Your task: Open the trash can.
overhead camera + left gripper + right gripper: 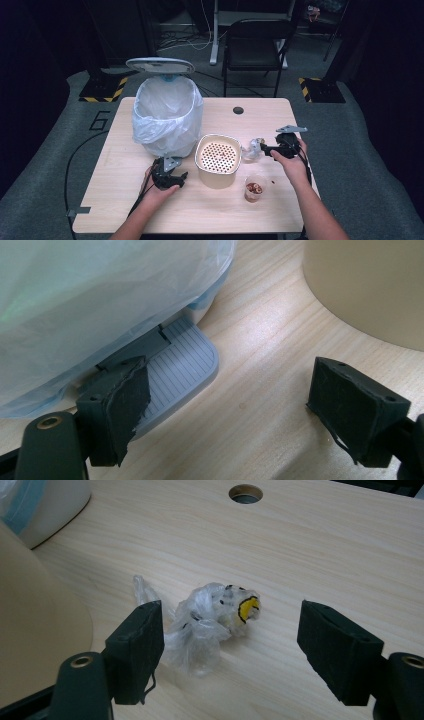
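High view: the counter [150, 210] carries one pedal bin [167, 117] lined with a white plastic bag, its lid standing open; one beige perforated container [218, 160] just in front and to the right of the bin; one small clear cup [254, 189] with brown scraps in it, to the right of the container and nearer the person; and one crumpled plastic wrapper [251, 149] just right of the container's rim. A round cable hole [238, 110] sits farther back, to the right of the bin. Bare counter lies in front of the container, toward the near edge. The left gripper [172, 176] is at the foot of the bin. The right gripper [265, 148] points left at the wrapper, and the wrapper seems to hang at its tips.

Left gripper view: the jaws stand wide apart with nothing between them. One jaw lies over the near corner of the bin's ribbed grey pedal [185, 365], seemingly touching it; the other is over bare wood, near the container's beige wall [370, 285].

Right gripper view: the jaws are parted, and the wrapper [210, 622], clear film with a yellow and black print, sits between them, against the left-hand jaw and well clear of the other. Whether it is pinched I cannot tell. The container's curved side [35, 625] is just beyond that jaw.
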Motion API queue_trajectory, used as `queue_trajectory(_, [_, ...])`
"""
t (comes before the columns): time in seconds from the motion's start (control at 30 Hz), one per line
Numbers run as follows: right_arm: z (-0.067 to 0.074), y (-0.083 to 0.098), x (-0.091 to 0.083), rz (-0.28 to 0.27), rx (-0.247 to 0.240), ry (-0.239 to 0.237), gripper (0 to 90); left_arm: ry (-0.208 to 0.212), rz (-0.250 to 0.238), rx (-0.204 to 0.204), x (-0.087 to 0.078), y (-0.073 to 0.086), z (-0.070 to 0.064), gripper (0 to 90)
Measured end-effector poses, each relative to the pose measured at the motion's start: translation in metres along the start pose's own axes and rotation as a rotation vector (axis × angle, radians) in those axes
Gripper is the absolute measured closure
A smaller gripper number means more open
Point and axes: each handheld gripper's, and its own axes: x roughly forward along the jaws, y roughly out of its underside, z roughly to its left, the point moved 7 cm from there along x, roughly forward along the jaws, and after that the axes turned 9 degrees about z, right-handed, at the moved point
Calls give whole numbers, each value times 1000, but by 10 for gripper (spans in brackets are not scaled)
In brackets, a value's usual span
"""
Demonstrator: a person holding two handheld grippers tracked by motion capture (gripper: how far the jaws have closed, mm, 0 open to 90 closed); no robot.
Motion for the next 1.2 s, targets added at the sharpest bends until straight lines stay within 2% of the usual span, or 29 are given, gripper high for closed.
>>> queue_trajectory(0.03, [0, -2, 3, 1, -11, 1, 262, 0, 0, 1, 0, 0, 0, 166])
queue_trajectory(0.17, [4, -6, 12, 4, 7, -17, 261, -6, -6, -2, 0, 0, 0, 166])
queue_trajectory(0.43, [4, -7, 34, 22, -7, -10, 218, 2, 2, 2, 0, 0, 0, 166])
queue_trajectory(0.63, [7, -10, 48, 22, 6, -6, 180, -6, -6, -2, 0, 0, 0, 166])
queue_trajectory(0.7, [8, -9, 53, 32, 20, -6, 181, -6, -6, -1, 0, 0, 0, 166])
queue_trajectory(0.73, [7, -9, 56, 34, 9, 1, 181, -6, -6, -1, 0, 0, 0, 166])
queue_trajectory(0.8, [7, -6, 64, 57, 29, 6, 181, -6, -6, -1, 0, 0, 0, 166])
queue_trajectory(0.9, [7, -4, 69, 67, 21, 10, 182, -6, -6, -1, 0, 0, 0, 166])
queue_trajectory(0.97, [5, 0, 75, 97, 21, 19, 199, -6, -6, -1, 0, 0, 0, 166])
queue_trajectory(1.07, [4, 2, 78, 112, 18, 25, 227, -3, -2, 0, 0, 0, 0, 166])
queue_trajectory(1.13, [5, 3, 80, 119, 18, 29, 270, 0, 1, 1, 0, 0, 0, 166])
queue_trajectory(1.2, [5, 4, 80, 122, -9, 33, 331, -1, 1, 0, 0, 0, 0, 166])
